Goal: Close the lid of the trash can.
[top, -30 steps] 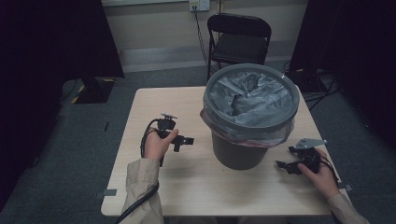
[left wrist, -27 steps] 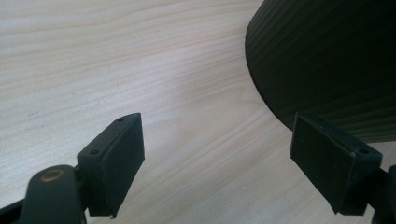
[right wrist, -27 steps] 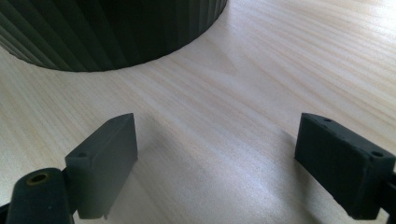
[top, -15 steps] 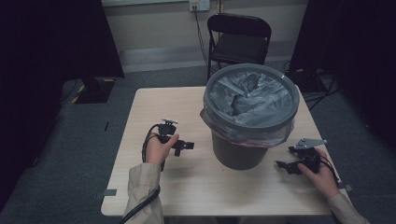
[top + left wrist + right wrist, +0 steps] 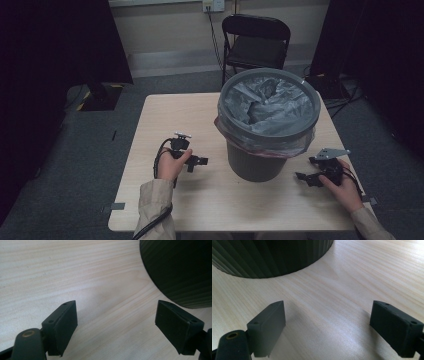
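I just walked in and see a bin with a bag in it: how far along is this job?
The bin stands on the table with a grey bag already lining it, its edge folded over the rim. Nothing is in hand: the left gripper and right gripper sit open on either side, touching neither bin nor bag. Any handling of the bag looks yet to begin.

A black folding chair [image 5: 256,40] stands on grey carpet [image 5: 85,165] at twelve o'clock beyond the pale wooden table [image 5: 165,112], with a wall socket [image 5: 213,5] above it and dark curtains [image 5: 55,40] at ten o'clock.
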`<control>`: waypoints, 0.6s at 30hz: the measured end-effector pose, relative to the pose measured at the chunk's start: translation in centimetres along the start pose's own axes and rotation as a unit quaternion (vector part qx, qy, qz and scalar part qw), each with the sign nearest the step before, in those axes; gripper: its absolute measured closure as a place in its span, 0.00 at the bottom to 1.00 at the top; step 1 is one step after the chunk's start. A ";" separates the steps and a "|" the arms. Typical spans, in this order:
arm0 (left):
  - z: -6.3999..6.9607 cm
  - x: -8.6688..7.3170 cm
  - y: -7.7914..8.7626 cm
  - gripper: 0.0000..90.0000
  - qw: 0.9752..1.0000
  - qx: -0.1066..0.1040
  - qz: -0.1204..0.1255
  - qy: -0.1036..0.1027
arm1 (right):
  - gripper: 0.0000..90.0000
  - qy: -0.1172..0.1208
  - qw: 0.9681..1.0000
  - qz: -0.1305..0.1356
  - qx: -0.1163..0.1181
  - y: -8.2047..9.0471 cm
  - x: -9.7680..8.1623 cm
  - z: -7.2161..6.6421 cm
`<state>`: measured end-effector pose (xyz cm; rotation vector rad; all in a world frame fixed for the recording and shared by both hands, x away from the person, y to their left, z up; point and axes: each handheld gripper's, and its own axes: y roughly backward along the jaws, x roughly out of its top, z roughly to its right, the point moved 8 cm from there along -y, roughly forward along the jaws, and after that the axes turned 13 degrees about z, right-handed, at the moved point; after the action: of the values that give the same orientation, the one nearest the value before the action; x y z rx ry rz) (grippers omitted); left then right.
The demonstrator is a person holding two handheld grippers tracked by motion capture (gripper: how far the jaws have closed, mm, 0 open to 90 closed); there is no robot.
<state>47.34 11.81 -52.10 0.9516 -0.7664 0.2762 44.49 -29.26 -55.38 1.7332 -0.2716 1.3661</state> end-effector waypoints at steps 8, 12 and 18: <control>0.0 -0.9 -0.6 0.20 1.000 0.001 -0.005 -0.006 | 0.13 0.000 1.000 0.000 0.000 0.0 0.0 0.0; 0.0 -1.2 -0.8 0.20 1.000 -0.001 -0.005 -0.009 | 0.13 0.000 1.000 0.000 0.000 0.0 0.0 0.0; -0.1 -1.6 -1.0 0.20 1.000 0.001 -0.007 -0.016 | 0.13 0.000 1.000 0.000 0.000 0.0 0.0 0.0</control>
<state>46.77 11.51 -53.84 0.9659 -0.7890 0.2501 44.49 -29.26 -55.38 1.7331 -0.2716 1.3664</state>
